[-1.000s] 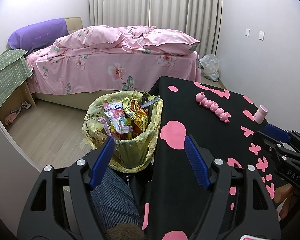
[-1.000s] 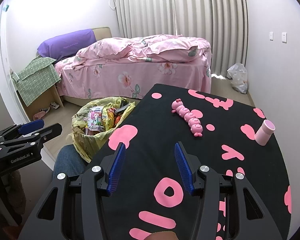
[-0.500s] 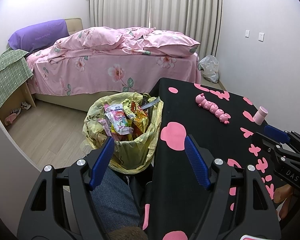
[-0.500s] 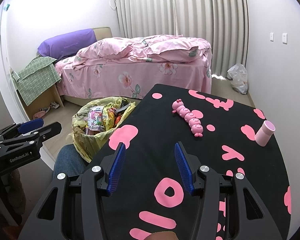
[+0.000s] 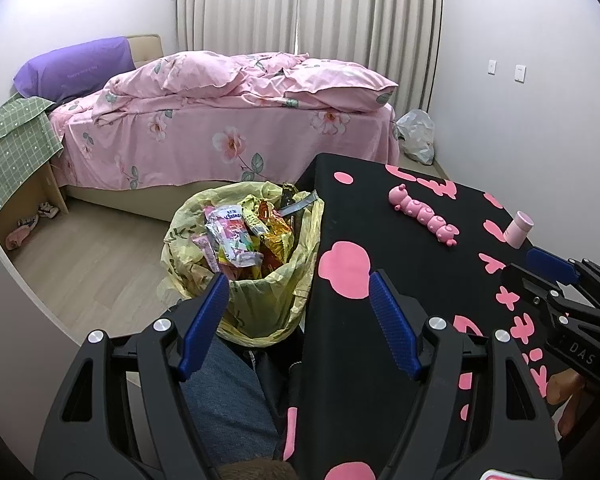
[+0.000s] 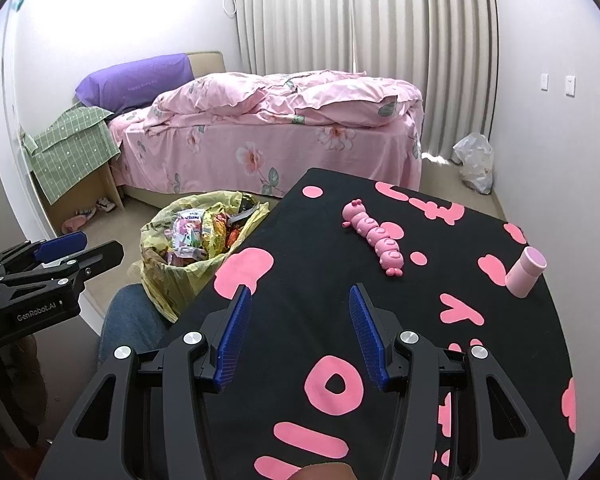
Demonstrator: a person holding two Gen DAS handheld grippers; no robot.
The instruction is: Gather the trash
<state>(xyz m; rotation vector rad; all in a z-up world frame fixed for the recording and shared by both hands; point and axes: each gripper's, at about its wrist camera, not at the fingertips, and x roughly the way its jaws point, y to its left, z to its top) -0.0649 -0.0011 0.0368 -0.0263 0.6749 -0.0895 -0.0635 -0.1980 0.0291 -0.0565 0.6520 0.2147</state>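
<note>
Left gripper (image 5: pixel 296 300) hovers w/ jaws apart, empty, over the desk (image 5: pixel 380 216) edge & trash bag (image 5: pixel 260 300). Right gripper (image 6: pixel 298 312) apart too, empty, above desk. Wrappers (image 5: pixel 240 236) fill bag beside desk. Bed (image 6: pixel 268 136) behind.

Bright, even indoor light — sharp focus, fisheye bending and dark corners.

Black table (image 6: pixel 300 300): caterpillar toy (image 6: pixel 374 236), perhaps cup (image 6: pixel 526 272).
</note>
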